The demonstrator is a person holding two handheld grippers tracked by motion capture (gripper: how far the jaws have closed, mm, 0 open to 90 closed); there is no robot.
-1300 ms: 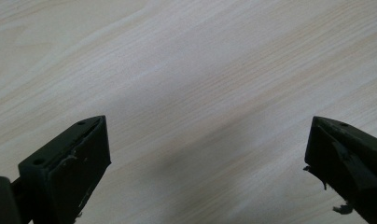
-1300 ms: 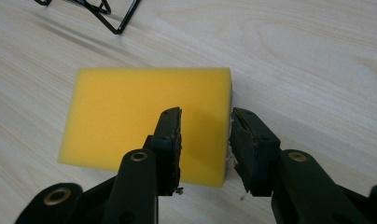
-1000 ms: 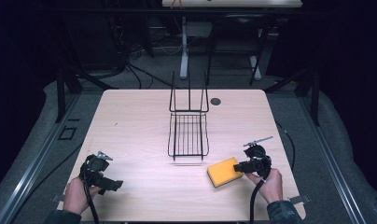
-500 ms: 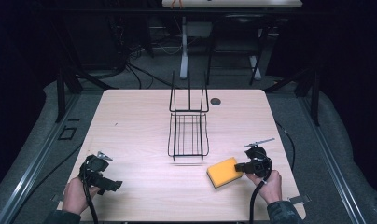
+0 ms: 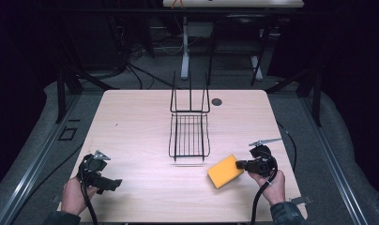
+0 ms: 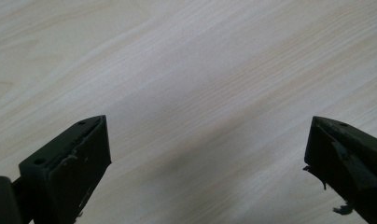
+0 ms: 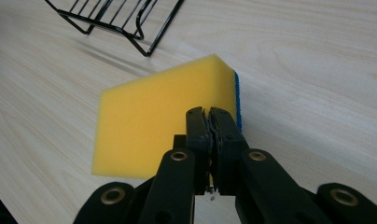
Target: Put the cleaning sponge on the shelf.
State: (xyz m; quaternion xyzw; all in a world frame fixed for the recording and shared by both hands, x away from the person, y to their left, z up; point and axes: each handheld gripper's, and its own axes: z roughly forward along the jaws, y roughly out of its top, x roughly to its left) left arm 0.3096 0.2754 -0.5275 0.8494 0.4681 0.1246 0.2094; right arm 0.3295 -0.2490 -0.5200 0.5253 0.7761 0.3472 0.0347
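A yellow sponge with a blue scouring side lies tilted at the table's front right, just in front of the black wire rack. My right gripper meets its right edge. In the right gripper view the two jaws are pressed together at the sponge's near edge, pinching it, and my right gripper looks shut on it. The rack's corner shows beyond. My left gripper is held at the front left. Its jaws stand wide apart over bare wood, and my left gripper holds nothing.
The light wooden table has a small black round cap near its far edge, right of the rack's upright back. Dark floor, cables and table legs lie beyond the table. A cable trails from each gripper toward the front edge.
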